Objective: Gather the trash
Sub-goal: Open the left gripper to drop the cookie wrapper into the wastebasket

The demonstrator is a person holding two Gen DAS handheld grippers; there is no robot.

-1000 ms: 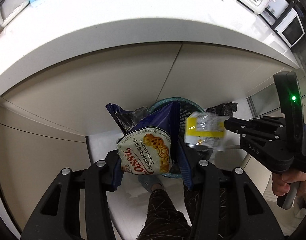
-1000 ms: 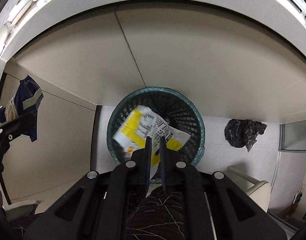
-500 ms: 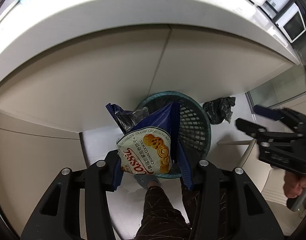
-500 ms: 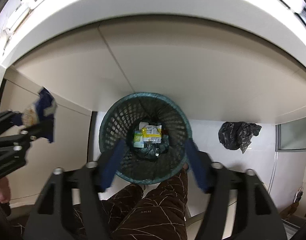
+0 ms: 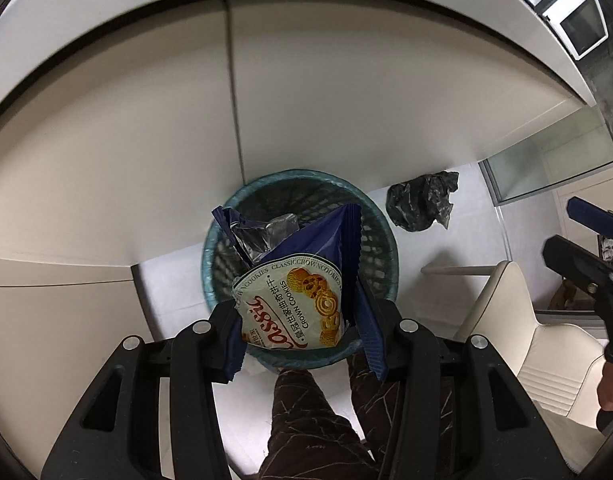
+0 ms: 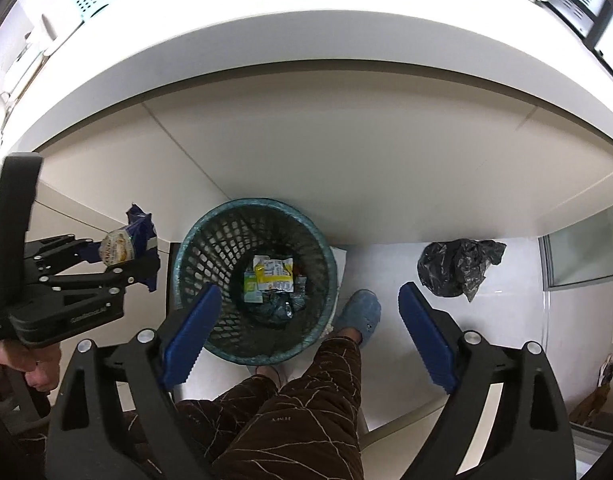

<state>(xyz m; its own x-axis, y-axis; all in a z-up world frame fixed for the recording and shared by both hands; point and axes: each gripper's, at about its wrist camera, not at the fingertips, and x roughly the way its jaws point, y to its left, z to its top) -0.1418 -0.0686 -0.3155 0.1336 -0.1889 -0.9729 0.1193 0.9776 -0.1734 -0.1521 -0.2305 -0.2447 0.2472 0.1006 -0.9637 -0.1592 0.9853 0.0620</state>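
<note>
left gripper — fingers squeezing a cookie bag over the bin | right gripper — fingers wide apart, holding nothing | yellow wrapper lying in bin

Cookie bag: navy blue outer, cream label panel with red script and golden-brown cookie print, silver foil inside. Wastebasket: teal rim, dark open mesh wall; yellow-and-white wrapper at its bottom. Gripper pads ribbed blue on black frames; trousers dark brown with thin pale branching lines; crumpled plastic bag black.
</note>
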